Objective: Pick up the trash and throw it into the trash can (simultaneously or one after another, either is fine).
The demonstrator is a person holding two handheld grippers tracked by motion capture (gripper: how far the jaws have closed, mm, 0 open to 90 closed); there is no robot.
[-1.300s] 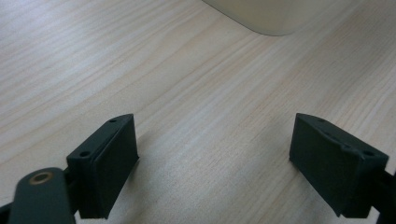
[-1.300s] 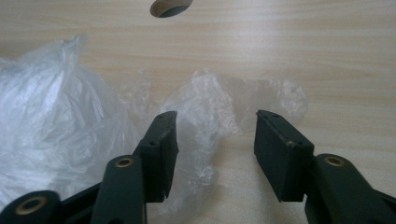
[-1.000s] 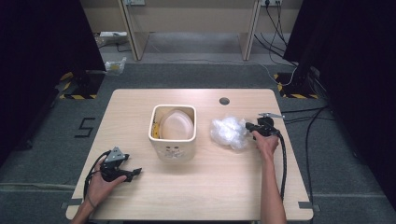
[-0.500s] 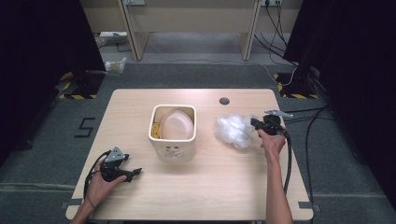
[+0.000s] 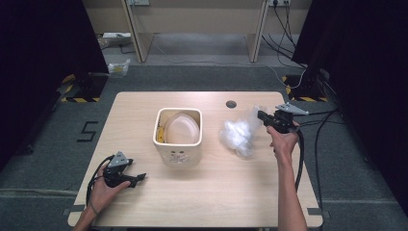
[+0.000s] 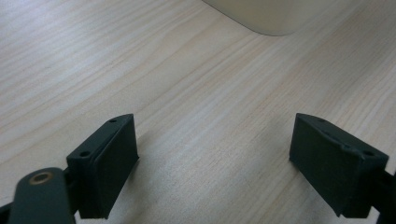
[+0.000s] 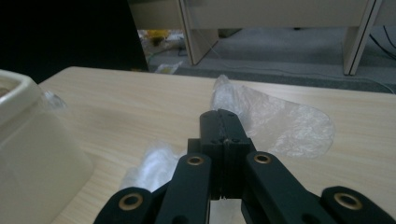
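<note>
Near the front left corner of the table (image 5: 144,207), the left gripper (image 5: 139,178) rests low in the person's hand with its jaws spread wide over bare wood, holding nothing; in its own view the rounded base of the cream bin (image 6: 271,16) stands well ahead of them. That bin (image 5: 177,137) sits about mid-table, a pale round lid or plate lying inside it. To its right, toward the right edge, lies the clear plastic bag (image 5: 239,134), crumpled into a loose heap, with one thin corner drawn up toward the right gripper (image 5: 262,115). This gripper's jaws are pressed together, and in the right gripper view the film (image 7: 275,119) fans out just beyond and to both sides of the closed tips (image 7: 223,122), so they appear to pinch an edge of the bag (the film is too clear to see the nipped part itself). The step in hand looks like lifting the bag off the table by that edge, perhaps toward the bin. To do it well, the person should keep the pinch firm, raise the hand slowly and straight so the slack film follows without tearing or slipping free, and let the heap clear the wood before carrying it sideways; the idle left gripper could steady the bin if the bag is headed there.
</note>
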